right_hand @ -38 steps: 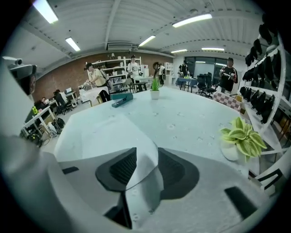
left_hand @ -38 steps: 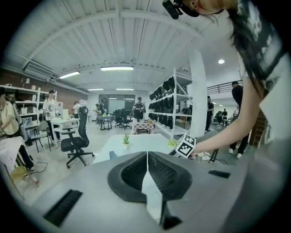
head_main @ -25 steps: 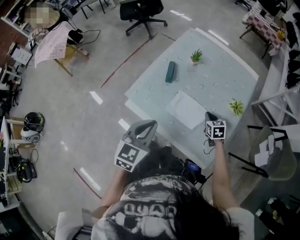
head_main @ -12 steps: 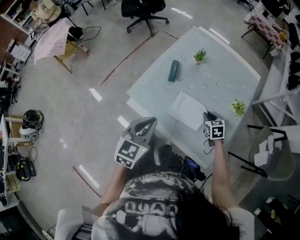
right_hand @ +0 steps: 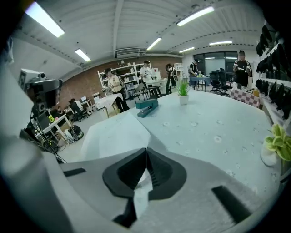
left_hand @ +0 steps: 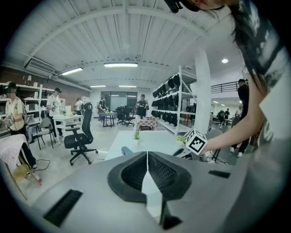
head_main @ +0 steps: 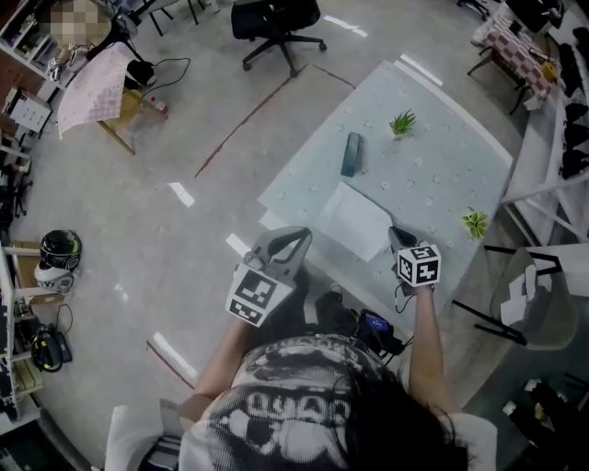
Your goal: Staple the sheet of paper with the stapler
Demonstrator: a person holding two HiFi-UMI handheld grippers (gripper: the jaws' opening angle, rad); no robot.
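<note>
Head view, nearest first: the left gripper (head_main: 297, 237) is held above the floor (head_main: 184, 147), just off the near edge of the table (head_main: 433, 175). Left gripper view shows its jaws pressed together at the tips, with nothing between them.

The right gripper (head_main: 393, 234) sits at the near right of the table, angled downward. Right gripper view shows its jaws met at the tips. They have just been closing, and the near corner of the sheet of paper (head_main: 354, 221) lies pinched between them. The rest of the sheet lies flat on the table surface, extending away from the right gripper.

Beyond the sheet, apart from its far edge, lies the dark green stapler (head_main: 351, 154), untouched by either gripper. A small potted plant (head_main: 402, 121) stands further back, to the right of the stapler. A second plant (head_main: 475, 224) stands near the right edge of the table. An office chair (head_main: 276, 23) stands on the floor past the far corner of the table.
</note>
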